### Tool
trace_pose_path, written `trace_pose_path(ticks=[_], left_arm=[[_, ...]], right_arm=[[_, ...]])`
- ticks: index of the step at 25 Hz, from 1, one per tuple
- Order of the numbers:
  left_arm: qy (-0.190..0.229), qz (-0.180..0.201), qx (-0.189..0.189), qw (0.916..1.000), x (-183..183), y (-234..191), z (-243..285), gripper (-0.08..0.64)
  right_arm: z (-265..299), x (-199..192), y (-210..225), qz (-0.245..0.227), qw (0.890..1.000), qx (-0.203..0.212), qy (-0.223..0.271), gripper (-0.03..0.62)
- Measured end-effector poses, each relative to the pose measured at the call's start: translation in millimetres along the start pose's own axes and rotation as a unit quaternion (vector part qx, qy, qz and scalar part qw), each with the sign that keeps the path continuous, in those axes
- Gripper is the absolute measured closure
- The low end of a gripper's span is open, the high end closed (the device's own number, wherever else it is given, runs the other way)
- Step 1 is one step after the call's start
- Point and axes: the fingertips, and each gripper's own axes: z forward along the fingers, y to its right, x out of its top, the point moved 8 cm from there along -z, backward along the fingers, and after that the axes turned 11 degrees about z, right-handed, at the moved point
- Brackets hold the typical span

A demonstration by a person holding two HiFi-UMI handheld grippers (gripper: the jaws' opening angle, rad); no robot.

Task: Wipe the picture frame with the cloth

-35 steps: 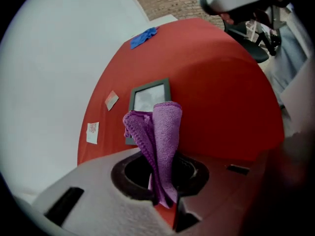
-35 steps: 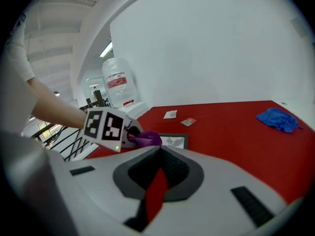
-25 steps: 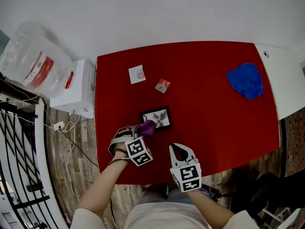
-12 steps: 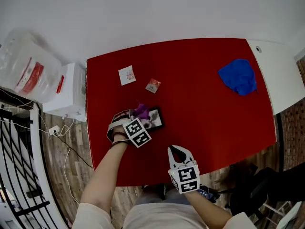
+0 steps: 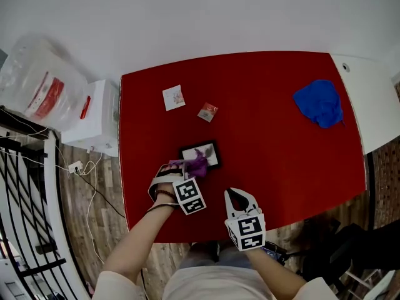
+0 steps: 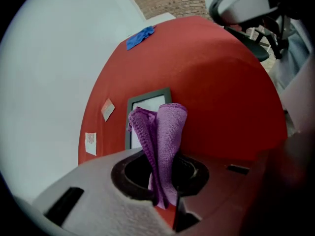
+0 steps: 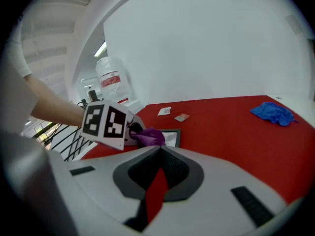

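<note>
Between the jaws of the left gripper (image 6: 165,200) a purple cloth (image 6: 167,132) is sitting, clamped tight and folded into two upright ribbed lobes that are sticking out past the tips. Its far end is overlapping the near-left part of the picture frame (image 5: 210,150). Whether it is pressing on the glass I cannot tell. The frame is lying flat on the red table (image 5: 281,161), near the table's left half. It is small and rectangular, with a dark border round a pale picture.

The right gripper (image 7: 158,151) is hovering over the table's near edge, just right of the left one. Its jaws are meeting at the tips with nothing between them.

Further off, a white card (image 5: 174,97) and a small packet (image 5: 207,112) are lying beyond the frame. A crumpled blue cloth (image 5: 320,103) is resting well apart, near the far right corner.

Only the head view is showing the white box (image 5: 94,114) beside the table's left edge. The right gripper view alone is giving the left gripper's marker cube (image 7: 106,122) side-on, with the person's forearm (image 7: 51,104) behind it. The left gripper view is adding a brick wall (image 6: 177,1) and a dark chair (image 6: 256,18).

A plastic bag (image 5: 40,83) is carrying a red label, but its print is too small to read. The card's and packet's markings are also illegible.
</note>
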Motion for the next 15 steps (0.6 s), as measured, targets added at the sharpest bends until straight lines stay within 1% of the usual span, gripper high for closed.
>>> trace_pose_path(ticks=[4,8,10,13,15], left_arm=[[0.007,0.003,-0.001,1.0000,7,20,-12,0.500],[0.011,0.001,0.002,0.9999,9,23,-16,0.499],[0.011,-0.017,0.017,0.9997,5,9,-17,0.499],[0.001,-0.051,0.044,0.9978,-7,-29,-11,0.499],[-0.010,-0.053,0.057,0.9969,-11,-54,-2,0.499]], right_arm=[[1,0,0,0.000,1.000,0.002,-0.001,0.589],[1,0,-2,-0.001,1.000,0.005,-0.003,0.589],[1,0,-2,-0.002,1.000,0.006,-0.004,0.589],[0,-1,1,-0.001,1.000,0.005,-0.004,0.589],[-2,-4,3,0.002,1.000,0.001,-0.006,0.589]])
